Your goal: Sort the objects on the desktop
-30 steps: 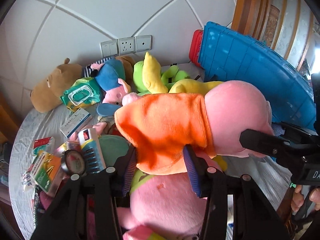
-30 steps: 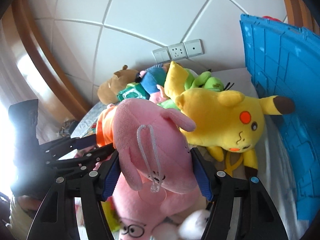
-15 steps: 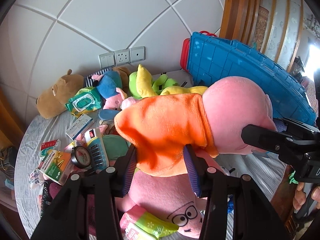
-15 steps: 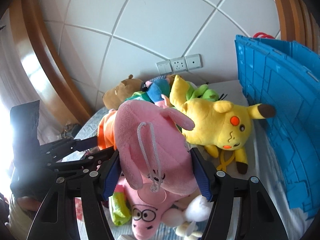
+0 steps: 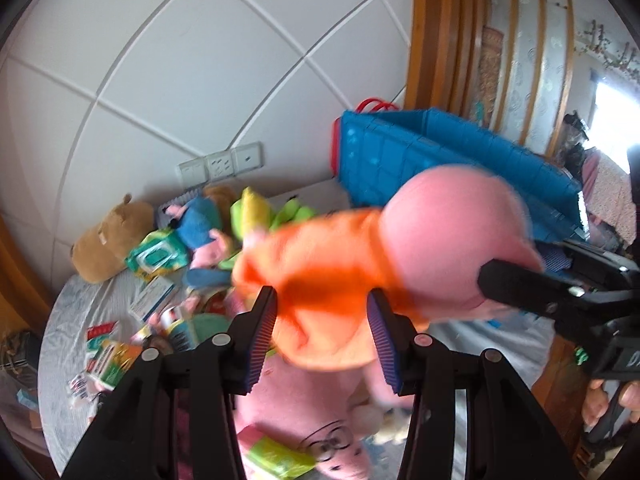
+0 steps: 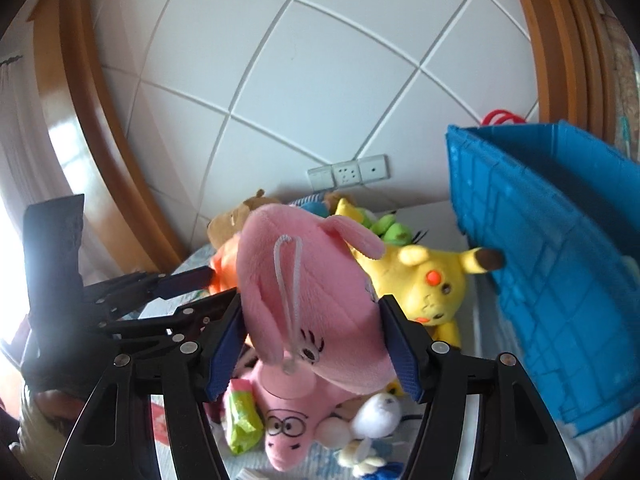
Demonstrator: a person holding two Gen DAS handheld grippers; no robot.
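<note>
Both grippers hold one pink pig plush in an orange dress (image 5: 360, 280), lifted high above the table. My left gripper (image 5: 324, 334) is shut on its orange dress. My right gripper (image 6: 316, 344) is shut on its pink head (image 6: 312, 292), which has a white hanging loop. The right gripper also shows in the left wrist view (image 5: 552, 288), and the left one shows in the right wrist view (image 6: 176, 284). A blue crate (image 5: 460, 160) stands to the right, also seen in the right wrist view (image 6: 560, 260).
On the table lie a pink star plush with glasses (image 6: 288, 432), a yellow Pikachu plush (image 6: 420, 284), a brown plush (image 5: 104, 248), a blue-shirted pig plush (image 5: 200, 224), a wipes pack (image 5: 156, 256) and small boxes (image 5: 108, 360). The tiled wall has sockets (image 5: 220, 164).
Both grippers have lifted the pig plush higher, away from the table and the other toys. The top edge of the blue crate has come into view.
</note>
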